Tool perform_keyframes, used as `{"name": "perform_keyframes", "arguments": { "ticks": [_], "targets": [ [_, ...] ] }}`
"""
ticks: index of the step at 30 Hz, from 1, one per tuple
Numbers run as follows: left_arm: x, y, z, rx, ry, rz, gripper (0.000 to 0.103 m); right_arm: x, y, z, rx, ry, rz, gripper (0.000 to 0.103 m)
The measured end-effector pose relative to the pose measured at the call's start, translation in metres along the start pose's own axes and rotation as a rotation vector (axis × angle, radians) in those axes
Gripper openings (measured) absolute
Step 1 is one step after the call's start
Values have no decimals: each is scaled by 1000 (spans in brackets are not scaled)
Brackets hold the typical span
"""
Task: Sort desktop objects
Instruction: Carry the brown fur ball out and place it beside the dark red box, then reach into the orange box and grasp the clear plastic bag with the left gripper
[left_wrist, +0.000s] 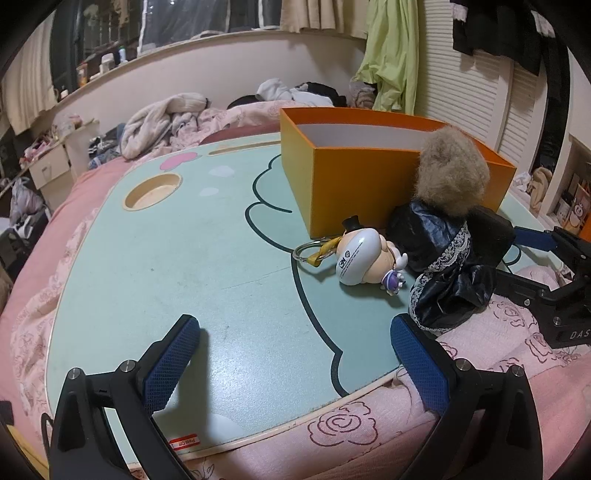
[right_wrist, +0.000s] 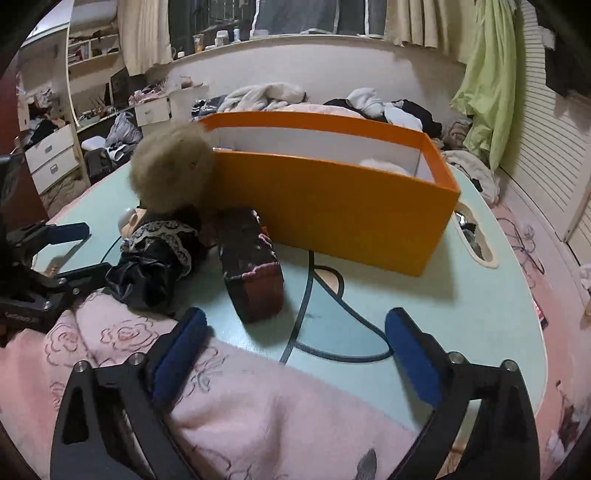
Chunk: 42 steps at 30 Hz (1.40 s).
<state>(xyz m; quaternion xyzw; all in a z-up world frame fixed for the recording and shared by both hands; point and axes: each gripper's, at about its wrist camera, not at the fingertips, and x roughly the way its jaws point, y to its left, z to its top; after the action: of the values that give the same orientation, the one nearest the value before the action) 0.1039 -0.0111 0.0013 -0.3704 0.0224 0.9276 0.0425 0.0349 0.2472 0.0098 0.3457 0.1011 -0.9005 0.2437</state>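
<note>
A doll with fuzzy brown hair and a black lace-trimmed dress lies at the pale green lap desk's near edge, against the orange box. Left of it lies a white egg-shaped keychain figure with a top hat and ring. A dark reddish pouch lies beside the doll, just ahead of my right gripper, which is open and holds nothing. My left gripper is open over bare desk, short of the keychain. The orange box holds something white and fluffy.
The desk rests on a pink rose-print bedcover. A round cup recess sits at its far left and a slot at its right end. Clothes are heaped on the bed behind the box. Each gripper shows at the other view's edge.
</note>
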Motion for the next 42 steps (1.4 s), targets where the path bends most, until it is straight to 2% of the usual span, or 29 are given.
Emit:
{"name": "perform_keyframes", "arguments": {
  "ticks": [2,4,6,8,10,11,12,14,15,17,19,22,27,29,31,34,39,42],
  "targets": [
    [-3,-2,0,-2,-10,8,102,0,-1,-1,4,-7,0,98],
    [-14,-3,0,-4,-53,12,101,0,-3,-2,7,-10,0,98],
    [-27,-2,6,-17,-106,0,96,0,-3,-2,7,-11,1,98],
    [-46,0,26,-56,-161,-47,81,-1,-5,-3,8,-12,2,99],
    [-61,0,56,-103,-190,-144,78,-1,-5,-4,7,-12,2,99],
    [-63,-2,70,-115,-178,-188,76,-1,-6,-4,7,-12,3,99],
    [-61,-7,93,-123,-130,-255,72,-1,-6,-4,7,-12,3,99],
    [-45,-21,131,-119,-4,-357,59,-5,-7,-5,7,-14,3,99],
    [-27,-35,152,-103,87,-390,59,-5,-7,-5,7,-14,4,99],
    [1,-57,172,-56,207,-373,59,-5,-8,-5,7,-15,4,99],
    [38,-74,186,-39,331,-317,59,-4,-8,-5,7,-15,4,99],
    [83,-90,192,-41,444,-290,58,-5,-8,-6,6,-16,5,99],
    [130,-104,171,-24,612,-249,33,-4,-10,-5,7,-16,5,99],
    [133,-107,172,-14,590,-255,27,-3,-11,-5,8,-16,5,99],
    [133,-104,173,-57,585,-265,25,-3,-12,-5,10,-15,5,99],
    [131,-100,172,-66,530,-280,24,-5,-14,-4,8,-15,5,99],
    [81,-79,187,-161,324,-437,24,-5,-14,-5,8,-16,4,99],
    [31,-67,187,-156,204,-468,24,-5,-14,-5,8,-17,4,99]
  ]
}}
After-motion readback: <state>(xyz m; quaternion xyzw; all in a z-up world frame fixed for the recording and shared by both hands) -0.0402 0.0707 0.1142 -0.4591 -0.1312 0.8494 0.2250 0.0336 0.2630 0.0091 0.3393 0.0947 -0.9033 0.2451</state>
